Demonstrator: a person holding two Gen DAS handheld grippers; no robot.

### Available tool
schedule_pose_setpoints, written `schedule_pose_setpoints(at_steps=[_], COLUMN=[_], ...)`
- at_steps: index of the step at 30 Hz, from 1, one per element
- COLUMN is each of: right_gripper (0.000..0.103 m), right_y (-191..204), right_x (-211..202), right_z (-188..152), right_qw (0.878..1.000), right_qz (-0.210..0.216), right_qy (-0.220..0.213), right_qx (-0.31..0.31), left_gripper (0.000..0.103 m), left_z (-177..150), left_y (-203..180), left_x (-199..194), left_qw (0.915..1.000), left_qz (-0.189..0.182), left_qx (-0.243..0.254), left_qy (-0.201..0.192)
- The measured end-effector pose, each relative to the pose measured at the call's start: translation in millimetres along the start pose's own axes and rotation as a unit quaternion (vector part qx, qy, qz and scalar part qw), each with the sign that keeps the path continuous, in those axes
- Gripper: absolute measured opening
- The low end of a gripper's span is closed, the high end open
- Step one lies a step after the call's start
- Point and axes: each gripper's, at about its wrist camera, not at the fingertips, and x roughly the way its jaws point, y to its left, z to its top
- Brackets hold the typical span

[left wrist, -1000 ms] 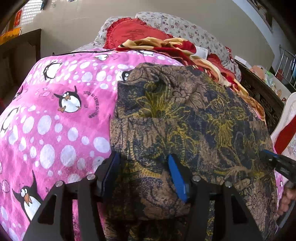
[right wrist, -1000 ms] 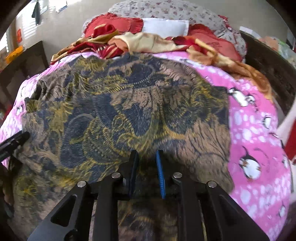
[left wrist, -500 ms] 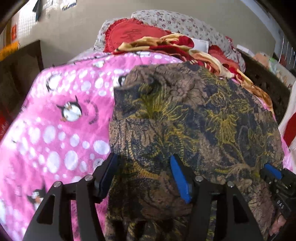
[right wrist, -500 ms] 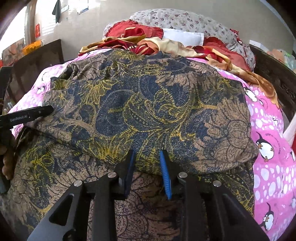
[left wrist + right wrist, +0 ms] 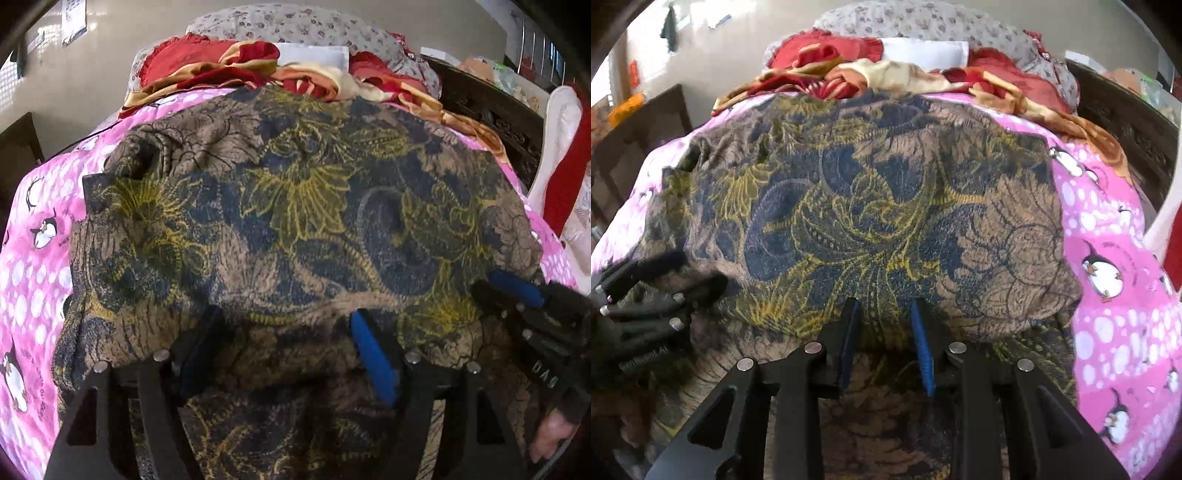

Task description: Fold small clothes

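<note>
The patterned garment [image 5: 295, 221] lies on the pink blanket [image 5: 33, 266], its folded near edge across both grippers: left gripper [image 5: 284, 354] has just been spreading, released; right gripper [image 5: 884, 343] slightly parted, grip unclear.

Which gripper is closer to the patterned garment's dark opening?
Left. The left gripper is at the garment's near edge below the opening; the right gripper is farther along, toward the other side.

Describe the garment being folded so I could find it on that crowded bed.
Start from the pink penguin blanket covering the bed. On its middle lies the brown garment, folded over itself. Unlike the red and gold cloths heaped behind it by the pillows, it bears dark blue and yellow floral swirls.
</note>
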Motion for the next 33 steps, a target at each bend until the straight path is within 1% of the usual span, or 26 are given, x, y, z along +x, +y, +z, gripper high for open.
schedule_pose_setpoints(at_steps=[2,7,17,26,33], right_gripper=[0.015,0.016,0.016,0.016,0.016], right_y=[-0.8,0.9,2.7,2.6,5.1], right_x=[0.5,-0.2,0.6,0.9,2.0], right_z=[-3.8,-7.2,-8.1,-8.5,-8.7], right_qw=[1.0,1.0,1.0,1.0,0.999], right_qz=[0.002,-0.007,-0.013,-0.011,-0.024], right_qy=[-0.012,-0.021,-0.022,-0.022,-0.023], right_qx=[0.001,-0.005,-0.01,-0.008,-0.019], left_gripper=[0.075,0.076,0.078,0.079,0.079], left_z=[-2.2,-8.2,-8.2,-8.1,-8.3], left_y=[3.5,6.0,3.8,3.4,2.9], left_x=[-0.9,-2.3,-4.2,-3.8,-3.6], left_qw=[1.0,0.9998,0.9997,0.9997,0.9997], left_qz=[-0.007,-0.008,-0.018,-0.018,-0.014], left_qx=[0.002,0.001,-0.003,-0.003,-0.001], left_qy=[-0.007,-0.016,-0.019,-0.019,-0.019])
